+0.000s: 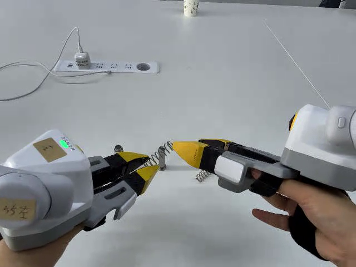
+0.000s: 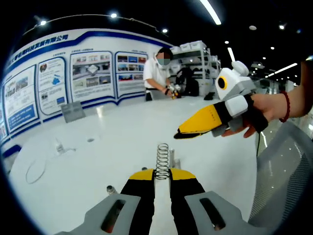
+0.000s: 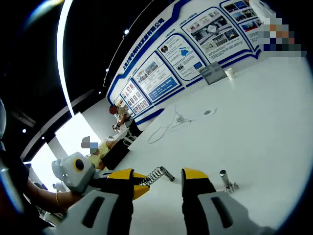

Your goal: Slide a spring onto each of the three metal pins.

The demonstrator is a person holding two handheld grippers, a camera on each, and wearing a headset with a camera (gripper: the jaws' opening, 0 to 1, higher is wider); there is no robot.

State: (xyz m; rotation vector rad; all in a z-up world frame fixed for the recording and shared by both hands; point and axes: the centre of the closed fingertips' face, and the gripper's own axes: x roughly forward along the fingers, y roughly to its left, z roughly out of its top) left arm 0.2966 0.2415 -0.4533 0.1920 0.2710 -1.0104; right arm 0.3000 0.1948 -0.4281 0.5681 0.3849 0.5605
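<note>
The left gripper (image 1: pixel 151 165) is squeezed shut on a spring (image 1: pixel 156 157). Its yellow tips pinch one end, and the rest of the spring sticks out past them. The far end of the spring is right by the top of a metal pin (image 1: pixel 162 158). This pin stands up on the white table (image 1: pixel 222 83). I cannot tell if the spring touches the pin. In the left gripper view the pin is just behind the spring.

The right gripper (image 1: pixel 178 148) comes in from the other side and points at the left one. Its own view shows its two jaws apart, and they hold nothing. Its yellow tip is near the spring and the pin, a little above them.

A second spring (image 1: pixel 203 176) lies flat on the table under the right gripper. A second pin (image 1: pixel 118 148) stands just past the left gripper.

Farther back, a white power strip (image 1: pixel 105 67) lies on the table with a plug in it. A white cable (image 1: pixel 65 43) loops off from it to the side. A paper cup (image 1: pixel 191 7) stands at the far edge of the table.
</note>
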